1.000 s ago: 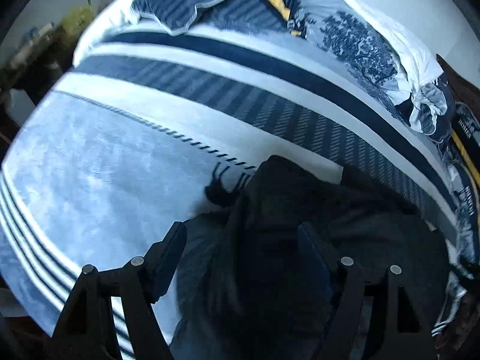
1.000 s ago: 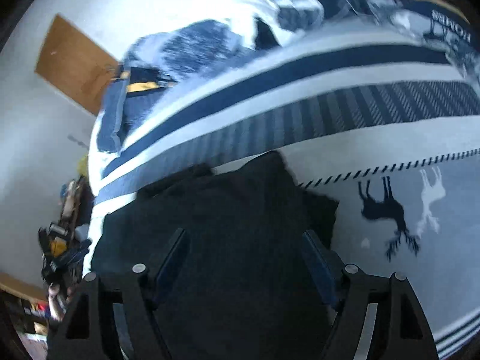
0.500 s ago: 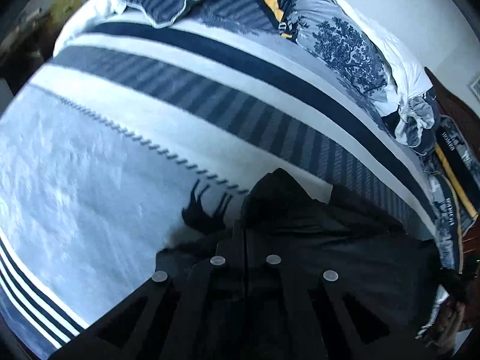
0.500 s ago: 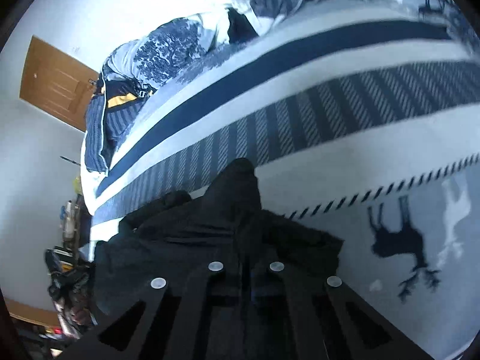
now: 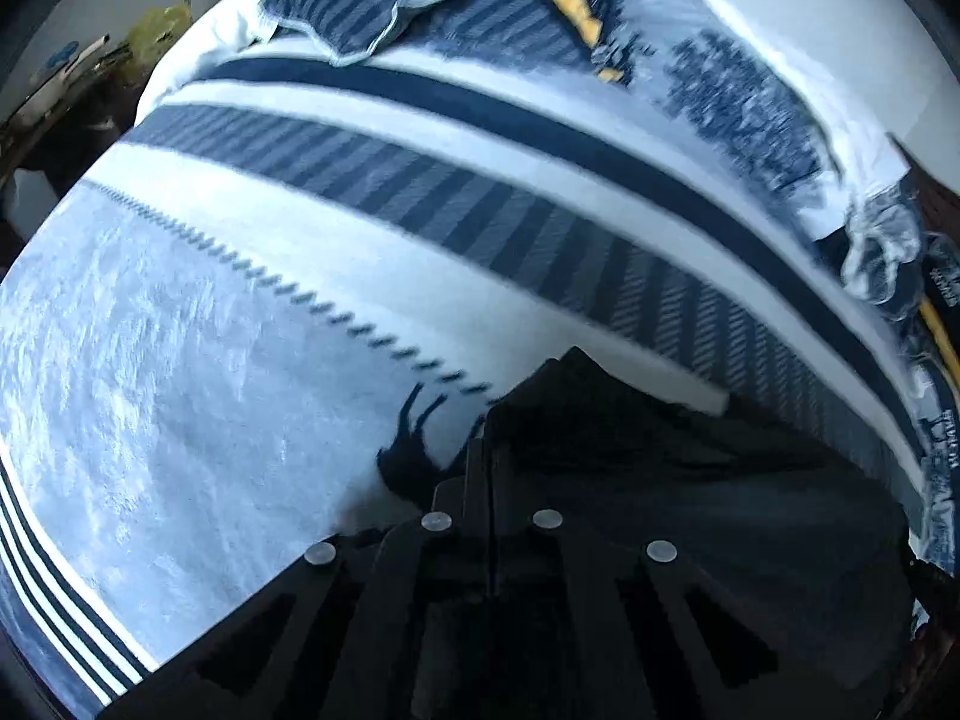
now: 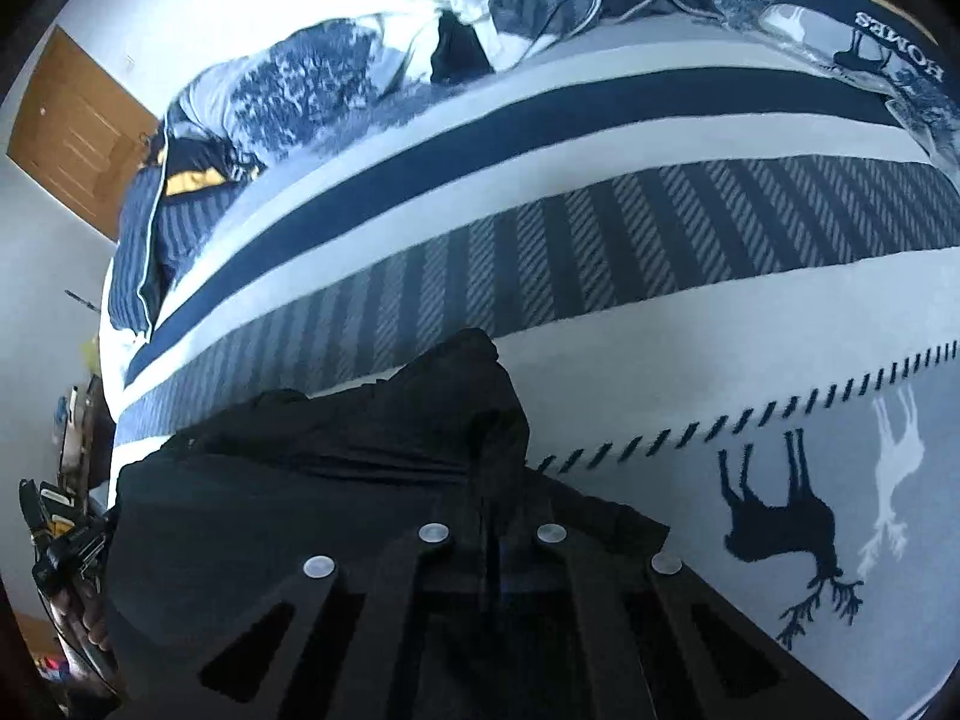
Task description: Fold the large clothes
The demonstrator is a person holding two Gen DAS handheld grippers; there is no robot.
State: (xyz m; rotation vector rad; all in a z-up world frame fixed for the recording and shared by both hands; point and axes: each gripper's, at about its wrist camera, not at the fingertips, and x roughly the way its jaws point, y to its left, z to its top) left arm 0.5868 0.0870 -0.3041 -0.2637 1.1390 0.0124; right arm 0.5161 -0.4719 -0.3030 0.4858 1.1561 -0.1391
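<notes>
Beneath us spreads the wide fleece bed blanket (image 6: 690, 324) in blue, white and navy stripes, its pale field woven with deer shapes, and it carries everything else. Along its far edge lies a heap of rumpled patterned bedding and pillows (image 6: 372, 78), well apart from our work.

Nearer to us, on the blanket's pale band, lies the large black garment (image 6: 336, 480) we are folding. In the right wrist view it rises in a bunched peak just ahead of the fingers, with a broad dark sheet of cloth spreading away to the left. It is not flat, and we see no clean fold line or neat rectangle anywhere, so we judge the task to be at an early stage: one edge gathered, the folds themselves yet to be laid and smoothed.

Our left gripper (image 5: 489, 480) has its two fingers drawn tight together, apparently pinching the garment's dark cloth, though black on black makes the contact hard to read. Our right gripper (image 6: 489, 516) is likewise closed down on a ridge of the same cloth, which stands up directly ahead of the fingers
</notes>
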